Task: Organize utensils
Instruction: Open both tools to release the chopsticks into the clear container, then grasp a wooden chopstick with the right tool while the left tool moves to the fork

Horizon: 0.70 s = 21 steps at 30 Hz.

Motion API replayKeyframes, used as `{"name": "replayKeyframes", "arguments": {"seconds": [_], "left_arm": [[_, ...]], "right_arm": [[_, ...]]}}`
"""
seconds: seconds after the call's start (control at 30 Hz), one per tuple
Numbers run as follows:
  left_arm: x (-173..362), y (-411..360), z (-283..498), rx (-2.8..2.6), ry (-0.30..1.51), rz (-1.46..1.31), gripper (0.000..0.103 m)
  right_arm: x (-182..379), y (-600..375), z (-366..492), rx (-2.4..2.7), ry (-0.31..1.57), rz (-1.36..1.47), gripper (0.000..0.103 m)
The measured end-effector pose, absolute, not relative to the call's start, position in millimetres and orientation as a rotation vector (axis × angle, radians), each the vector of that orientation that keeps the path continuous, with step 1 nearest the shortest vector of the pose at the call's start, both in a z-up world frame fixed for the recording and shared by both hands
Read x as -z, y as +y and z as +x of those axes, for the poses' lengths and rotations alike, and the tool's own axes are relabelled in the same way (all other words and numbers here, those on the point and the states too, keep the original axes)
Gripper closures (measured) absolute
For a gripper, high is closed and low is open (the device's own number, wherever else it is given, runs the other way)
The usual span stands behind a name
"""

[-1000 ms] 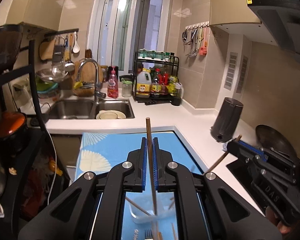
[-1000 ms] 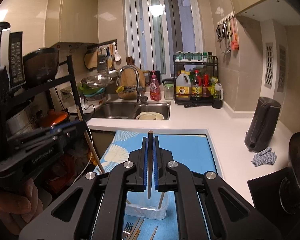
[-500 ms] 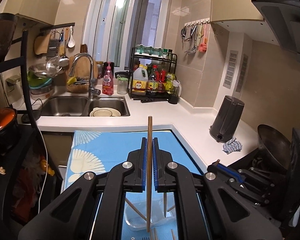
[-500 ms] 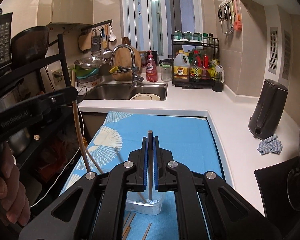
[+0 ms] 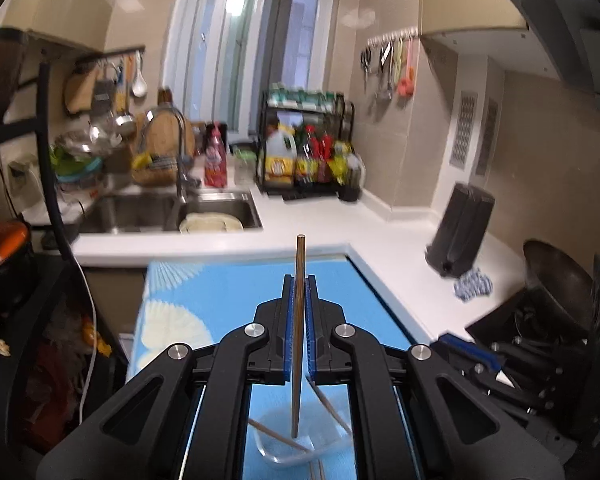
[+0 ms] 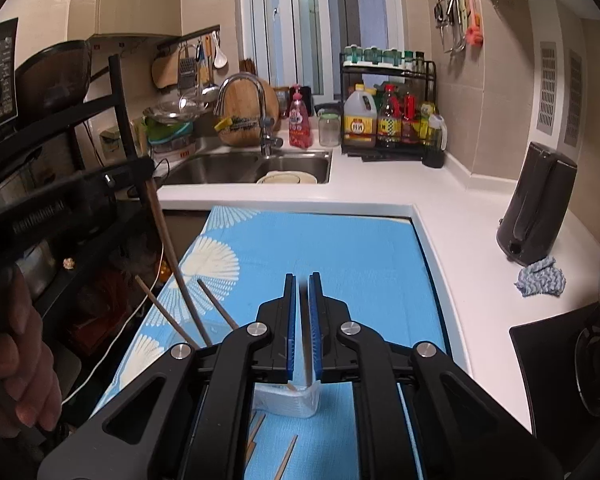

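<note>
On the left of the blue patterned mat (image 6: 340,248), the left gripper (image 5: 299,292) pinches a brown chopstick (image 5: 298,320) upright between its blue pads, the lower tip hanging inside the clear plastic container (image 5: 300,446) where two other chopsticks (image 5: 276,436) lean. To its right, the right gripper (image 6: 302,292) has just been parting its jaws and now stands slightly spread with nothing pressed between the pads, directly over the same container (image 6: 296,400). Loose chopsticks (image 6: 286,454) lie on the near mat, and a dark kettle (image 6: 538,208) stands far right on the white counter (image 6: 460,216).
</note>
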<state>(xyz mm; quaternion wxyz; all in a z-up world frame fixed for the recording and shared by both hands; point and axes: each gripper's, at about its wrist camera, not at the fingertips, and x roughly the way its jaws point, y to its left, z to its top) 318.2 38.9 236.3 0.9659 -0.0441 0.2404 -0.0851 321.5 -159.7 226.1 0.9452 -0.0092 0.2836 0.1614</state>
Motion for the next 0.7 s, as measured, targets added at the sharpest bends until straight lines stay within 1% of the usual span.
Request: {"name": "replayKeyframes", "arguments": {"seconds": [0.03,0.07,0.1,0.13,0.17,0.33,0.47,0.57,0.7], "left_arm": [[-232.5,39.8,317.8,0.175,0.502,-0.093,0.097],[-230.4,40.7,315.5,0.174,0.507,-0.093,0.095],[-230.6,42.1,312.0,0.173,0.504,-0.089,0.087],[-232.1,43.6,307.1,0.172,0.496,-0.087,0.075],[-234.0,45.8,301.8,0.17,0.487,-0.086,0.072],[-239.2,56.1,266.4,0.171,0.46,-0.094,0.072],[-233.4,65.3,232.2,0.155,0.437,-0.127,0.072],[-218.0,66.9,202.2,0.135,0.426,-0.136,0.072],[-180.4,59.7,164.8,0.123,0.458,-0.132,0.071]], "right_arm": [[-225.4,-160.0,320.3,-0.326,0.578,-0.021,0.087],[-225.7,-160.8,318.4,-0.324,0.577,-0.018,0.083],[-226.6,-161.6,316.5,-0.323,0.574,-0.015,0.075],[-228.7,-162.6,313.2,-0.318,0.567,-0.013,0.071],[-231.2,-163.4,309.1,-0.315,0.557,-0.014,0.071],[-241.8,-170.1,283.0,-0.306,0.512,-0.008,0.069],[-247.1,-180.0,245.9,-0.281,0.442,0.01,0.066],[-245.7,-189.1,212.2,-0.271,0.386,0.031,0.066],[-230.0,-197.3,164.9,-0.257,0.315,0.041,0.063]]}}
